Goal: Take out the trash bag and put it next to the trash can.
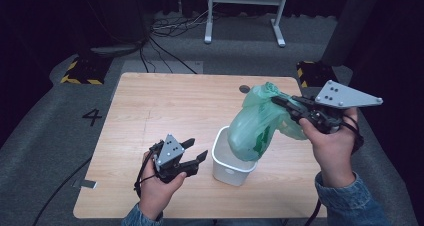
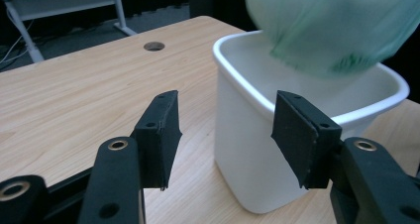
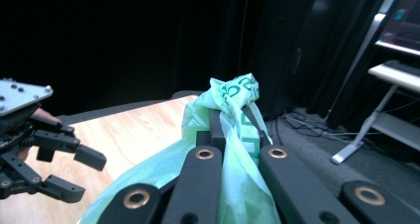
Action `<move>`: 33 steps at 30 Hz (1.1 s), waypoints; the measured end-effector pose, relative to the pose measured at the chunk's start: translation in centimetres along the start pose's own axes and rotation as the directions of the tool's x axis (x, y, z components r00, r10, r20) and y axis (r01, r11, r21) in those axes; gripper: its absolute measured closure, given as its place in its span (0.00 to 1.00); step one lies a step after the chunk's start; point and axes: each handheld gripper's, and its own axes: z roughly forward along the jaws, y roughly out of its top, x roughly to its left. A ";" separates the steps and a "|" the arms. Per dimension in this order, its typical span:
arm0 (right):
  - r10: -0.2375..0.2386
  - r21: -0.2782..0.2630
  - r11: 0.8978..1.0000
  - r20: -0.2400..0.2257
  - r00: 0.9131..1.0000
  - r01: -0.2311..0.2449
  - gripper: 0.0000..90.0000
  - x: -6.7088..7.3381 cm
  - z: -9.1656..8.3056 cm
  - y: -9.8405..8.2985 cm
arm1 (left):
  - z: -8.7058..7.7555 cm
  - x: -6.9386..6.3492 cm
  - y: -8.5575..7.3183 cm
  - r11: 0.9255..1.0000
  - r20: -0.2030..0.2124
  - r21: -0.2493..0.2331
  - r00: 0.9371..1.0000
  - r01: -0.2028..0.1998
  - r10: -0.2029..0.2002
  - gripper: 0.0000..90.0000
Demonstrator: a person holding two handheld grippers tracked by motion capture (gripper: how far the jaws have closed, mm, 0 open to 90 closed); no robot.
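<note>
High view, nearest the person: the left gripper [image 1: 192,153] is held low over the wooden table [image 1: 150,111], its jaws spread wide with nothing between them, pointing toward the white plastic bin [image 1: 231,158] just to its right. Left gripper view confirms this: the two black jaws stand well apart, empty, with the bin's near wall [image 2: 247,149] close ahead but not touched.

Farther along, the green plastic bag [image 1: 260,121] hangs in the air from the right gripper [image 1: 285,103], which is raised above the table's right side. The bag's full, rounded bottom has dipped just inside the bin's open mouth, while most of its body and its gathered neck are above the rim. In the left gripper view the bag's underside [image 2: 337,30] sits blurred over the bin's opening.

Right gripper view: the right gripper's jaws are closed tight on the bag's twisted top [image 3: 233,115], with green film bunched between and around them.

As a judgement, the work looks about midway: the bag is lifted and lined up with the bin, but not yet lowered fully or let go. What seems left is settling the bag down and releasing its neck.
</note>
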 end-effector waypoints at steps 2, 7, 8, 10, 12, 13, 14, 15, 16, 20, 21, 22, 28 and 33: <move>-0.008 -0.013 1.000 0.022 1.000 0.008 1.00 -0.3 -0.6 0.5 | 0.0 0.1 -0.1 1.000 -0.003 0.008 1.000 0.004 -0.004 0.48; -0.020 -0.021 1.000 0.066 0.998 0.022 1.00 -1.2 -1.9 1.3 | -0.2 0.3 -0.1 1.000 -0.004 0.017 1.000 0.000 0.000 0.48; -0.020 -0.020 1.000 0.075 0.997 0.022 1.00 -1.4 -2.2 1.3 | -0.2 0.3 -0.1 1.000 -0.006 0.017 1.000 0.000 0.000 0.48; -0.019 -0.013 1.000 0.091 0.996 0.020 1.00 -1.9 -2.5 1.4 | -0.4 0.5 -0.2 1.000 -0.019 0.023 1.000 -0.004 0.004 0.48; -0.018 -0.006 1.000 0.109 0.994 0.019 1.00 -2.4 -2.9 1.3 | -0.6 0.7 -0.4 0.999 -0.025 0.032 1.000 -0.002 0.003 0.48; -0.016 -0.003 1.000 0.118 0.993 0.017 1.00 -2.6 -3.1 1.3 | -0.7 0.9 -0.5 0.999 -0.029 0.035 1.000 -0.001 0.002 0.48; -0.013 0.002 1.000 0.126 0.992 0.013 1.00 -2.8 -3.3 1.2 | -0.8 1.0 -0.5 0.999 -0.034 0.037 0.999 0.000 0.001 0.48; -0.012 0.006 1.000 0.134 0.991 0.012 1.00 -3.0 -3.5 1.1 | -0.9 1.2 -0.6 0.999 -0.038 0.040 0.999 0.001 0.001 0.48; -0.008 0.011 1.000 0.142 0.990 0.007 1.00 -3.3 -3.6 0.9 | -1.0 1.3 -0.7 0.999 -0.042 0.043 0.999 0.001 0.001 0.48; 0.005 0.042 0.999 0.164 0.986 -0.012 1.00 -4.2 -3.7 -0.1 | -1.5 1.9 -1.2 0.999 -0.060 0.044 0.998 0.005 -0.002 0.48; 0.008 0.051 0.999 0.167 0.986 -0.017 1.00 -4.4 -3.6 -0.4 | -1.6 2.1 -1.3 0.999 -0.063 0.046 0.998 0.004 -0.001 0.47; 0.011 0.063 0.998 0.172 0.985 -0.022 1.00 -4.6 -3.5 -0.8 | -1.8 2.2 -1.4 0.999 -0.065 0.050 0.998 0.007 -0.004 0.47; 0.049 0.122 0.990 0.178 0.983 -0.071 0.99 -5.7 -2.4 -3.4 | -2.3 2.9 -1.9 0.998 -0.081 0.057 0.997 0.021 -0.016 0.47; 0.080 0.180 0.977 0.167 0.983 -0.110 0.99 -6.1 -1.1 -5.8 | -2.4 3.1 -2.1 0.998 -0.091 0.055 0.996 0.031 -0.026 0.47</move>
